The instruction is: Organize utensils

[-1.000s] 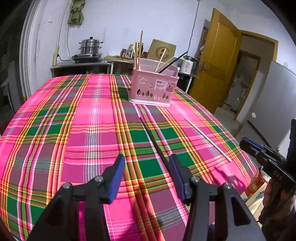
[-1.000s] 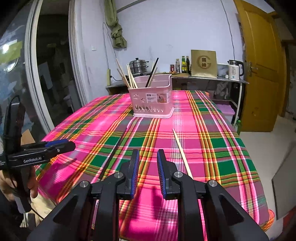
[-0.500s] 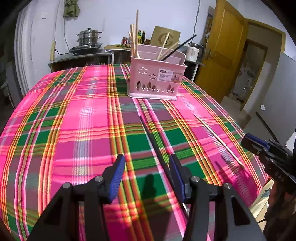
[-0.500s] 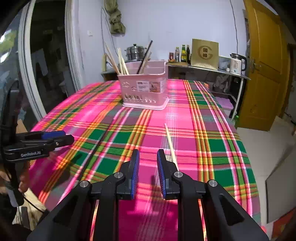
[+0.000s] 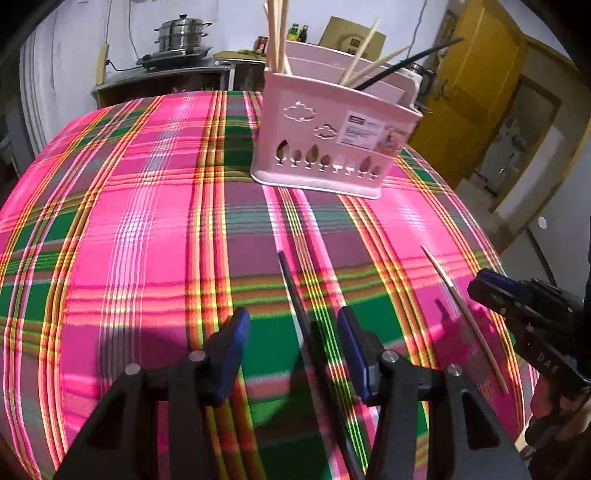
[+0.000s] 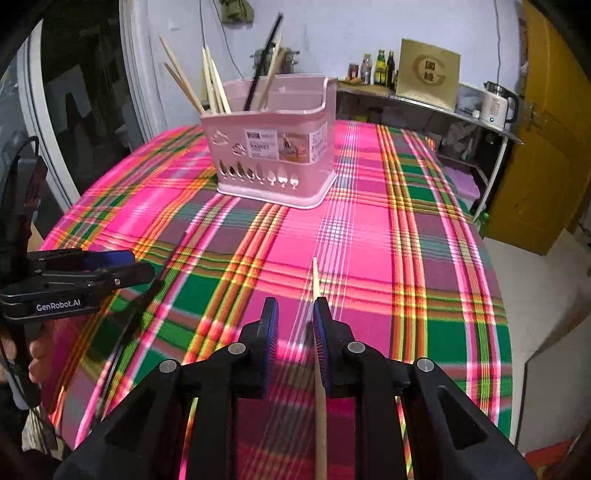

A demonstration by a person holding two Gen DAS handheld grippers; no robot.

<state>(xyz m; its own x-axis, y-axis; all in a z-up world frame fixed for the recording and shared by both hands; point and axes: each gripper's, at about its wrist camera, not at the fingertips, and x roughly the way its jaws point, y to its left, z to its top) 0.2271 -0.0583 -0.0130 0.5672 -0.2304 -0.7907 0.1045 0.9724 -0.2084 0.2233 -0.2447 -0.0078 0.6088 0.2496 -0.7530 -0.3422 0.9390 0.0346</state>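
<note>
A pink utensil basket (image 5: 332,144) stands on the plaid tablecloth (image 5: 147,229) and holds several wooden chopsticks and a black one; it also shows in the right wrist view (image 6: 273,155). A black chopstick (image 5: 295,302) lies on the cloth and runs between the jaws of my open left gripper (image 5: 293,332), which hovers low over it. A wooden chopstick (image 6: 317,284) lies on the cloth and passes between the narrowly parted jaws of my right gripper (image 6: 295,325), close to the right pad. It also shows in the left wrist view (image 5: 465,317).
A side counter (image 6: 424,103) behind the table carries bottles, a kettle (image 6: 496,107) and a gold box. A steel pot (image 5: 181,33) sits on a stove at the back. A yellow door (image 6: 546,155) is to the right. The table's right edge drops off near the wooden chopstick.
Both grippers have moved forward and down toward the table. The black chopstick now lies between the left jaws and the wooden chopstick between the right jaws.
</note>
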